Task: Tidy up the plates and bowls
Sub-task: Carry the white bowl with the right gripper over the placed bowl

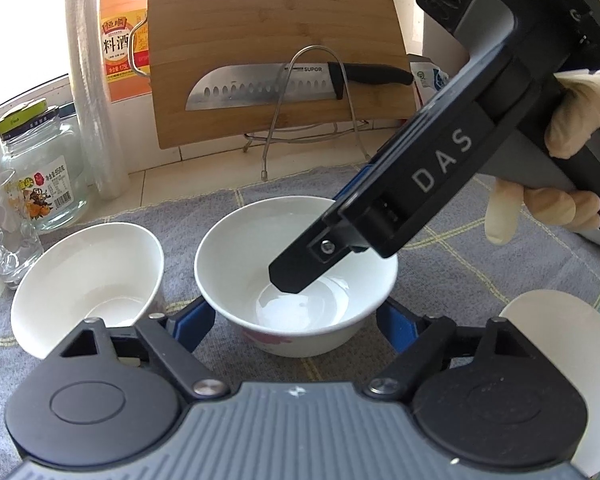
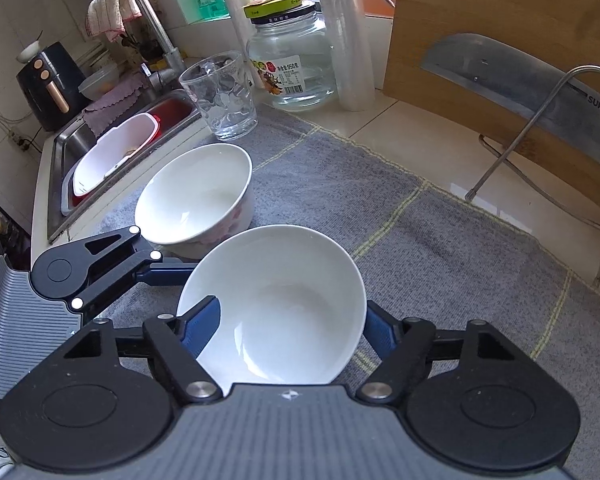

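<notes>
The right tongs (image 2: 292,328) pinch the rim of a white bowl (image 2: 276,312) on the grey cloth (image 2: 440,248) covering the bench. The left tongs (image 1: 296,320) flank a flower-patterned bowl (image 1: 296,276), apparently gripping its sides. Another bowl (image 1: 88,280) sits just beside.

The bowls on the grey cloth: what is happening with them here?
A person holds a hand-held gripper in each hand. The left hand-held gripper clasps the flowered bowl by its sides. The right hand-held gripper appears to pinch the same bowl's rim, one finger inside. A second bowl waits beside it.
</notes>
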The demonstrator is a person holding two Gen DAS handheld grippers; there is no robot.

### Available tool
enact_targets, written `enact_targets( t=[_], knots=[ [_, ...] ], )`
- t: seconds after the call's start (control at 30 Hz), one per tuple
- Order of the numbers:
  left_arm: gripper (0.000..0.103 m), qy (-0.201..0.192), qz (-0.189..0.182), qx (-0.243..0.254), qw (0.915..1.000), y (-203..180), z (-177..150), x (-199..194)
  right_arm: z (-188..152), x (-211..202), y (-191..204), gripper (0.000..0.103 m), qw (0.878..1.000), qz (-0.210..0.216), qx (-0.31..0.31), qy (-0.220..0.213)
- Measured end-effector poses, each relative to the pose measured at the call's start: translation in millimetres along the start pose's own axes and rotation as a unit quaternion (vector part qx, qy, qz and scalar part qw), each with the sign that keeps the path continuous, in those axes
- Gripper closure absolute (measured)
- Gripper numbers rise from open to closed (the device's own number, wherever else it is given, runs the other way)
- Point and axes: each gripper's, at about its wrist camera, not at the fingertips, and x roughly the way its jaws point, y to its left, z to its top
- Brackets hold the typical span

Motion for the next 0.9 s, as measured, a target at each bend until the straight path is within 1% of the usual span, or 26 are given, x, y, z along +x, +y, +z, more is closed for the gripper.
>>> enact_targets(
  t=[0.2,0.47,0.7,0.9],
  knots=[
    [0.016,0.006,0.003,0.005,1.0,-2,4,-5,1,-7,4,0.022,1.0,0.0,0.0,-0.003],
    [0.016,0.005,0.005,0.012,0.9999,-13,15,-25,-3,-27,13,0.022,1.0,-0.001,0.006,-0.011],
    [0.016,0.002,0.003,0.017,0.9998,-28,15,-44,-13,-52,26,0.022,1.0,0.007,0.011,-0.024],
    [0.016,-0.007,-0.002,0.022,0.9997,-42,15,-62,-26,-74,41,0.022,0.999,-0.003,0.002,-0.035]
  ],
)
